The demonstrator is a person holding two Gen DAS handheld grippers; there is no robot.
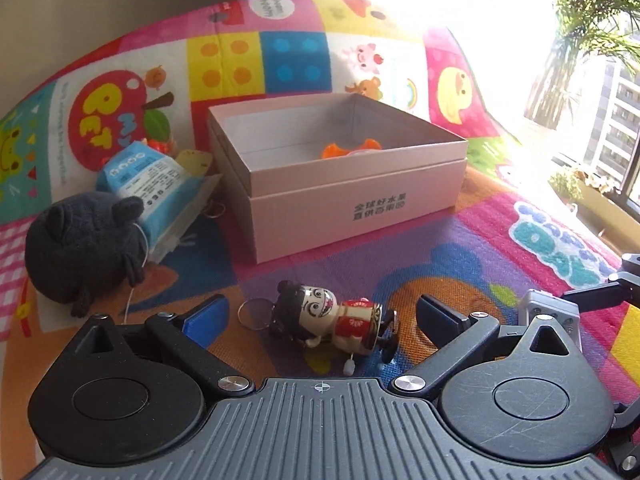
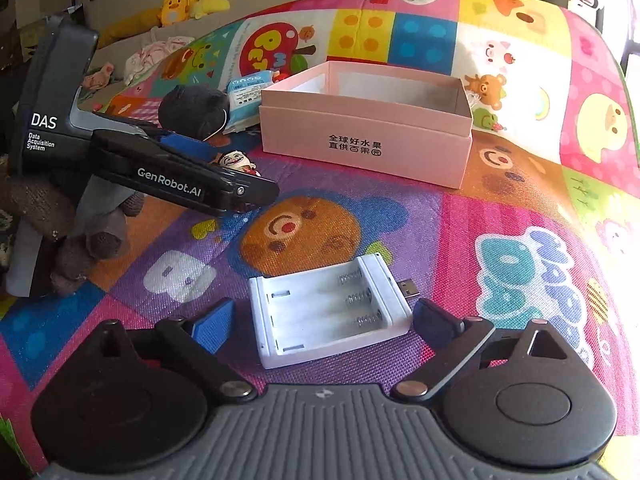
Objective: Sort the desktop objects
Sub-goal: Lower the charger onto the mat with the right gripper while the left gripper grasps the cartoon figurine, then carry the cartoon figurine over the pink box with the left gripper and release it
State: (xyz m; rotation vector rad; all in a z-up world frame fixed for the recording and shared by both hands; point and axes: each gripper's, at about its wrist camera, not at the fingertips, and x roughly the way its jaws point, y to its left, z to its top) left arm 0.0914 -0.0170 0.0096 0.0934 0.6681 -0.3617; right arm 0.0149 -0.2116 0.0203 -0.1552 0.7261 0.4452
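A doll keychain (image 1: 332, 320) with black hair and a red outfit lies on the mat between the open fingers of my left gripper (image 1: 320, 316). It also shows in the right wrist view (image 2: 236, 162). A white battery charger (image 2: 330, 308) lies between the open fingers of my right gripper (image 2: 326, 320), and its corner shows in the left wrist view (image 1: 548, 314). An open pink box (image 1: 340, 176) stands beyond, holding an orange toy (image 1: 348, 148). The box also shows in the right wrist view (image 2: 368, 128).
A black plush (image 1: 84, 252) and a blue tissue pack (image 1: 152, 184) lie left of the box on the colourful play mat (image 1: 440, 248). The left gripper's body (image 2: 160, 176) crosses the right wrist view. A window and plant (image 1: 592, 40) are at right.
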